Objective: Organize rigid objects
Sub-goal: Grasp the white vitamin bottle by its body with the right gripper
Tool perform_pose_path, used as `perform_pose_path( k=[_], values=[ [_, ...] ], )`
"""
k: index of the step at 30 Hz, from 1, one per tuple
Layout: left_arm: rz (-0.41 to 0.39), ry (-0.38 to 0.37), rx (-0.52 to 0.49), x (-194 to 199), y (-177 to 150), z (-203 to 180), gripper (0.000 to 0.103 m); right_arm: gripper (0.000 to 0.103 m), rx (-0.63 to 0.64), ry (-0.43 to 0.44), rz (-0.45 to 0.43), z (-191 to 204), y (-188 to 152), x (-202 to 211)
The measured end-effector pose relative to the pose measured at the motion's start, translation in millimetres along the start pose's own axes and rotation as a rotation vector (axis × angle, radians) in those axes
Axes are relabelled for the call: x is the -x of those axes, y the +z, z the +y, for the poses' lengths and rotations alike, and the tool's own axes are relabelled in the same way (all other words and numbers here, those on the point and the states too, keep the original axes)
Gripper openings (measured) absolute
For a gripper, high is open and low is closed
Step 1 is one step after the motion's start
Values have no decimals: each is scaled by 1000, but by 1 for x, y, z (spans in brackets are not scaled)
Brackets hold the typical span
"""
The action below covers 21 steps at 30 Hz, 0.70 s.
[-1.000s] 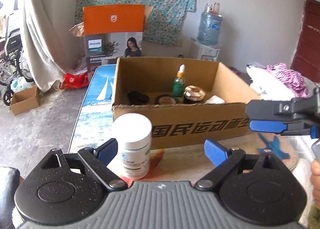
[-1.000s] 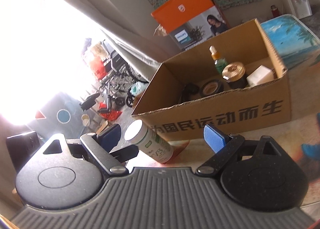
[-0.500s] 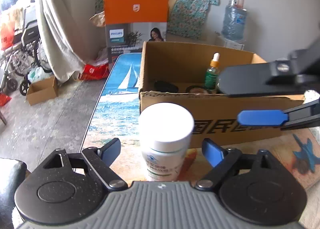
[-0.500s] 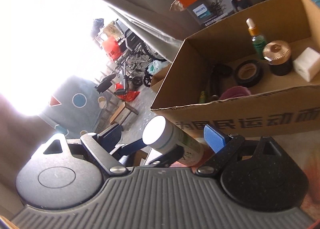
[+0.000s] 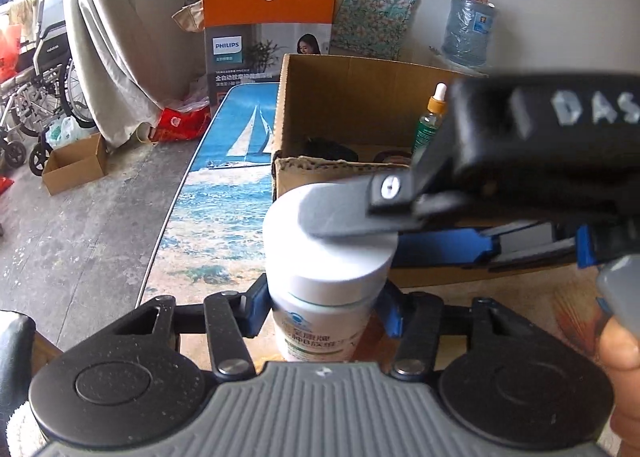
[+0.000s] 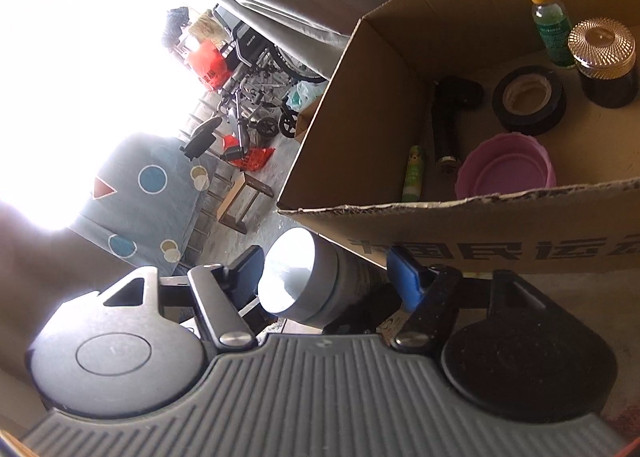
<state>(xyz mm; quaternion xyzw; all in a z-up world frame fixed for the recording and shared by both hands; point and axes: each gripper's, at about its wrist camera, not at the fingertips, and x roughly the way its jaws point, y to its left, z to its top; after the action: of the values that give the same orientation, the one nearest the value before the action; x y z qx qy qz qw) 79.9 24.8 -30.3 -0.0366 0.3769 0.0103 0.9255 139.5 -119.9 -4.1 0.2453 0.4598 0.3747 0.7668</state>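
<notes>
A white pill bottle (image 5: 326, 289) with a white cap stands on the table in front of the cardboard box (image 5: 320, 169). My left gripper (image 5: 322, 311) is shut on its body, blue pads on both sides. My right gripper (image 6: 326, 275) comes in from the right over the cap and brackets the bottle (image 6: 316, 277); its pads look close to the sides, contact unclear. The box (image 6: 500, 213) holds a green dropper bottle (image 6: 550, 21), a gold-lidded jar (image 6: 606, 61), a black tape roll (image 6: 528, 97), a pink lid (image 6: 506, 173), a black tool (image 6: 450, 117) and a green tube (image 6: 414, 173).
The table has a sailboat-print cover (image 5: 228, 193). An orange Philips carton (image 5: 270, 25) stands behind the box. A wheelchair (image 5: 36, 85) and a small cardboard box (image 5: 74, 163) are on the floor at left. A water jug (image 5: 468, 33) is at back right.
My left gripper moved in and closed on the pill bottle. My right gripper swung in from the right over the bottle's cap and narrowed around it.
</notes>
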Motion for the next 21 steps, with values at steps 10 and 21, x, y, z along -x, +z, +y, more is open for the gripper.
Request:
perform_pose_path(
  k=[10, 21],
  values=[
    [6, -10, -7, 4, -1, -4, 54, 53, -12, 20, 2, -2, -3, 5],
    [4, -22, -18, 9, -1, -11, 54, 53, -15, 15, -12, -2, -7, 19]
  ],
)
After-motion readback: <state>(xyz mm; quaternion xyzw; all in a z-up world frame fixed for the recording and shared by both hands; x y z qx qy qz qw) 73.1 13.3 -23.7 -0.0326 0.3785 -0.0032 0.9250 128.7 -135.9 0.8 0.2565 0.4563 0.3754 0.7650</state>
